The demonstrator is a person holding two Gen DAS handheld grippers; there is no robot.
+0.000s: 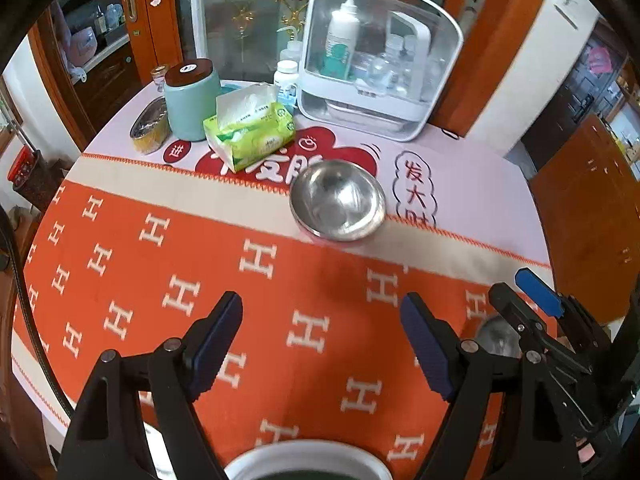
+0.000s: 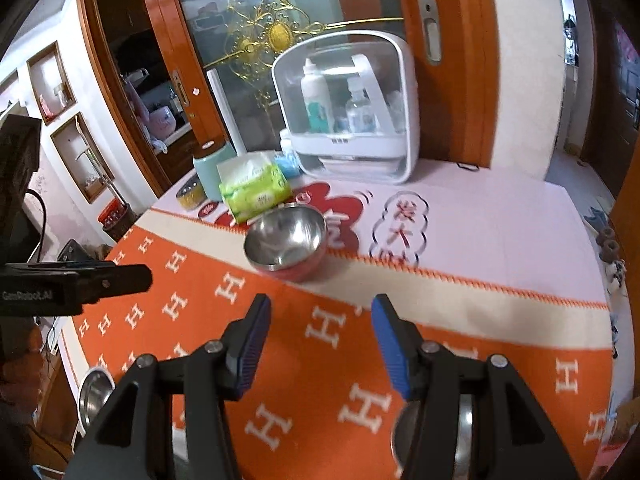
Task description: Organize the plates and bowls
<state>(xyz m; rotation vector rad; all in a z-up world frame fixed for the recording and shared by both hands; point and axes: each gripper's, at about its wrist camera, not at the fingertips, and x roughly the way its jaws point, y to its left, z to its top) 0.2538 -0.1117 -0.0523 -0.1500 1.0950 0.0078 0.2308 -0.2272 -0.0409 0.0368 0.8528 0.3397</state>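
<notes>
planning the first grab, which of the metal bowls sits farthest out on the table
The shiny steel bowl beside the green tissue pack; the other steel bowls sit at the near edge, by the open grippers.

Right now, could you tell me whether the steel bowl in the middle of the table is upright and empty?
Upright and empty: the steel bowl sits on its base, mouth up, and its shiny inside shows only reflections in both wrist views.

A shiny, smooth metal bowl (image 1: 338, 200) sits on matt woven cloth (image 1: 248, 320), far behind it a glossy clear-plastic case (image 1: 380, 60).
</notes>
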